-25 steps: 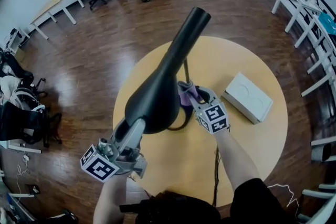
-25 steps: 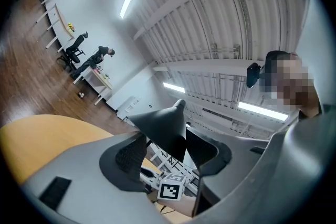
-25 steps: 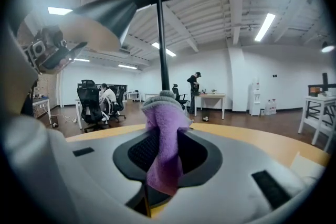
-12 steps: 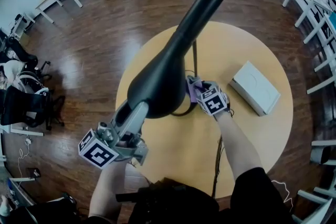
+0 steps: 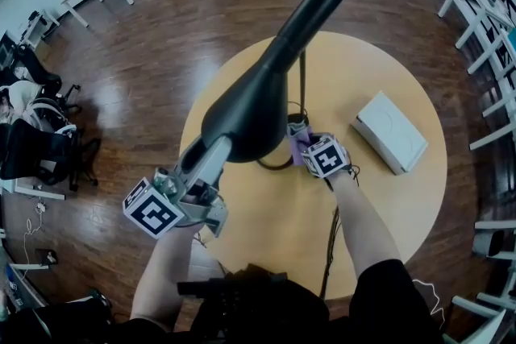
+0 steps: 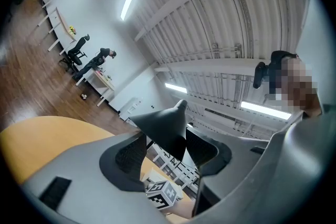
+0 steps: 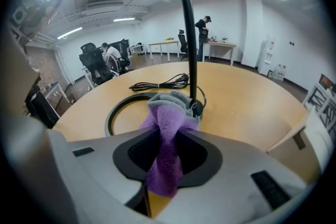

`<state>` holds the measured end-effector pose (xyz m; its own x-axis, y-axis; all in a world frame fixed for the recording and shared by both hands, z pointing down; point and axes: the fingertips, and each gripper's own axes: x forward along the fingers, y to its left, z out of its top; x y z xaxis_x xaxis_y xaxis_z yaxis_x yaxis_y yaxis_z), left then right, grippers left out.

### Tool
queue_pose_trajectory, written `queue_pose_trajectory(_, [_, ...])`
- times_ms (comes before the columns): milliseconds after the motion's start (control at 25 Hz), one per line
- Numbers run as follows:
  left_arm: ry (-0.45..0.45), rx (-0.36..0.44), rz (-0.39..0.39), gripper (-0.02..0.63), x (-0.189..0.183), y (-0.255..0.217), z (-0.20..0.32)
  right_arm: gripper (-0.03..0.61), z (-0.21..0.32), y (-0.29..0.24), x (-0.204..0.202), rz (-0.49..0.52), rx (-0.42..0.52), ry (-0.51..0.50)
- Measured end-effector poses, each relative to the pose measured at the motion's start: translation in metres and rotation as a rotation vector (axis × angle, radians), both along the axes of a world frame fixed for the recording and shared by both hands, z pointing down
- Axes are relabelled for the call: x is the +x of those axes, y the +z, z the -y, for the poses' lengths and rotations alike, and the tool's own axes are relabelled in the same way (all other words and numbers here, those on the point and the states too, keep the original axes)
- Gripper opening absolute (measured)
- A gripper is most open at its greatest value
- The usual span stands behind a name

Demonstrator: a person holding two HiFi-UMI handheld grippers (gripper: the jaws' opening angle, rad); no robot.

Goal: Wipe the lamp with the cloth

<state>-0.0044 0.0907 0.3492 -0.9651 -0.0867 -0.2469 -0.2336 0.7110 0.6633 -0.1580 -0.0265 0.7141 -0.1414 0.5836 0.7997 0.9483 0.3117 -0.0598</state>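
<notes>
Lamp (image 5: 270,80) gripped, cloth (image 7: 167,136) at its pole (image 7: 188,34)
Left claw (image 6: 165,147) clamps the black shade (image 5: 246,117); right claw (image 7: 165,157) pinches the purple cloth, low by the pole's foot on the surface (image 5: 387,205).

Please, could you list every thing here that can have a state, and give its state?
lamp: upright on table, shade rim in left gripper
left gripper: shut on lamp
right gripper: shut on cloth
cloth: bunched, tip at the lamp's foot
box: closed, flat on table
</notes>
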Motion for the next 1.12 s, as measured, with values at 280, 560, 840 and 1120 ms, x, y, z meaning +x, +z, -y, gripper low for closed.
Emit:
queue_pose_trajectory(280, [-0.014,0.009,0.007,0.231,0.002,0.001,-0.004,0.095,0.009,0.009,0.051,-0.097,0.033,-0.062])
queue_pose_trajectory(560, [-0.010,0.011,0.011,0.230,0.002,0.002,-0.006,0.095,-0.005,-0.001,0.095,0.002,0.061,-0.163])
queue_pose_trajectory(840, [-0.024,-0.004,0.010,0.210,0.007,0.003,-0.003,0.095,-0.012,0.005,0.130,-0.050,0.070,-0.288])
queue_pose_trajectory(1120, [-0.060,-0.078,-0.014,0.207,0.026,0.002,-0.014,0.095,0.013,-0.027,0.015,0.051,0.021,-0.080])
